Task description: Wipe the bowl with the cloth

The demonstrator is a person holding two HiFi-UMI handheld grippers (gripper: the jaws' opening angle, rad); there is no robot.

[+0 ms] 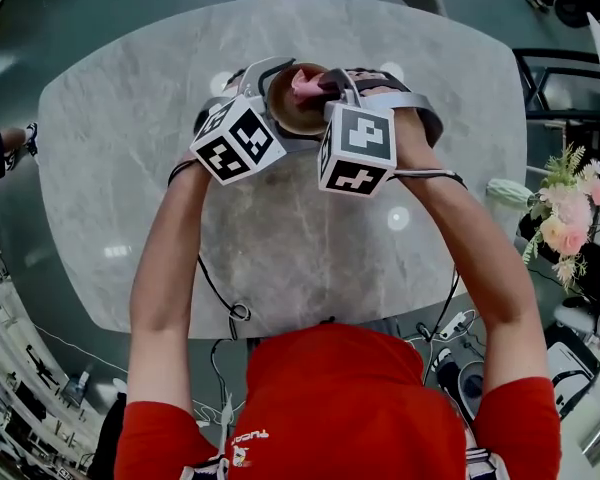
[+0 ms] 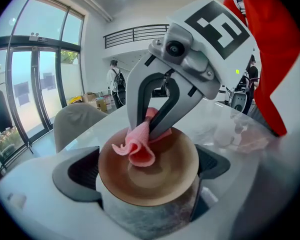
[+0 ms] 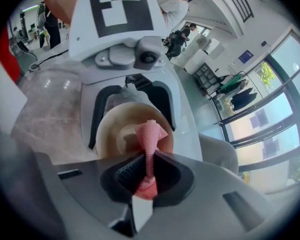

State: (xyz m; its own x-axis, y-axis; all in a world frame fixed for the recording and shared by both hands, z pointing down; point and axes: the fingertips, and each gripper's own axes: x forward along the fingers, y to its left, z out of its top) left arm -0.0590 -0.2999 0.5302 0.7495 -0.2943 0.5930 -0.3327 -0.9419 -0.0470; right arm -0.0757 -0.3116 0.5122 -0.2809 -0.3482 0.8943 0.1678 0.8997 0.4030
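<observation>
A bowl [image 1: 298, 108], brown inside and speckled grey outside, sits between the jaws of my left gripper [image 1: 280, 93], which is shut on it. In the left gripper view the bowl [image 2: 160, 176] fills the space between both dark pads. My right gripper [image 1: 325, 80] is shut on a pink cloth [image 1: 306, 82] and holds it down into the bowl. The cloth [image 2: 138, 148] is bunched against the inner wall, pinched by the right gripper [image 2: 151, 128] from above. In the right gripper view the cloth [image 3: 150, 134] runs from my right gripper [image 3: 148, 170] into the bowl [image 3: 115, 134].
Both grippers work over a grey marble table [image 1: 120, 168]. A bunch of flowers [image 1: 568, 213] stands off its right edge and a grey chair [image 2: 77, 119] at its far side. Cables [image 1: 230, 308] hang at the near edge. People stand far back in the room.
</observation>
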